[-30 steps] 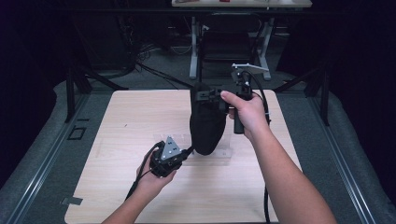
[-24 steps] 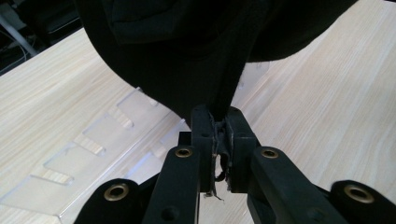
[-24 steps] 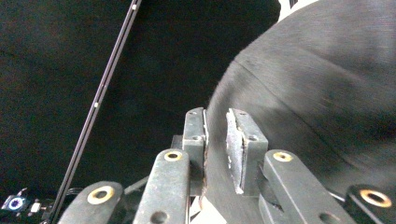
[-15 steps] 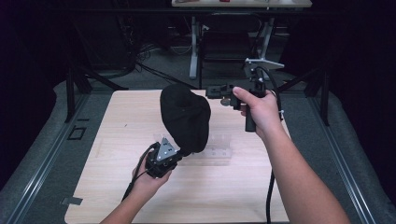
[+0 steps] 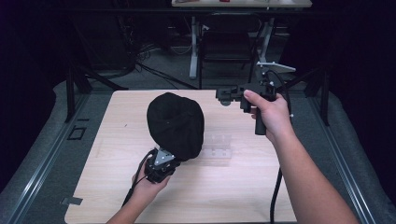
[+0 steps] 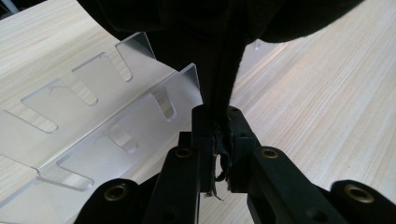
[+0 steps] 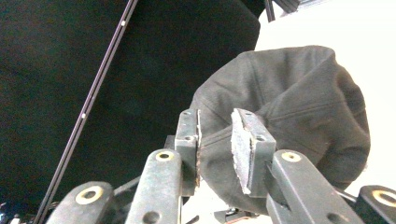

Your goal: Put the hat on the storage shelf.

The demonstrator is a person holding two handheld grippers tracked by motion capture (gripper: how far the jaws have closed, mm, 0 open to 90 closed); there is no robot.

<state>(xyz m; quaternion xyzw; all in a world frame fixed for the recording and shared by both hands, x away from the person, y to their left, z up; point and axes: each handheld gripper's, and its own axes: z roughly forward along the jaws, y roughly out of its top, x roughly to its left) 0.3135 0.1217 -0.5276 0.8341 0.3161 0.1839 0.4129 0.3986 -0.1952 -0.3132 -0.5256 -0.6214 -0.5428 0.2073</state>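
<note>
Black fabric cap [image 5: 176, 124], rounded and soft, hangs in the air over the middle of a pale wooden counter [image 5: 107, 186], held up from below. Starting at the left of the high view, the person's left hand [image 5: 148, 184] comes in from the bottom edge and grips the left hand-held gripper [image 5: 162, 164], which points up and away from the person. In the left gripper view, its two black jaws are pressed together on a narrow fold of the cap's cloth [image 6: 219, 93], with a few loose threads showing at the pinch, and the rest of the cap spreads out dark across the top of that view. Just beside the cap, lying flat on the counter, is a clear plastic rack [image 5: 219, 146] with a row of slots cut in it; the left gripper view shows the rack [image 6: 93, 126] close behind the jaws. Farther right in the high view, the person's right hand [image 5: 270, 114] holds the right hand-held gripper [image 5: 225, 96] raised above the far right part of the counter, pointing left toward the cap and apart from it. In the right gripper view, its jaws stand apart with a gap between the worn pads, nothing between them, and the cap [image 7: 299, 121] shows beyond them.
</note>
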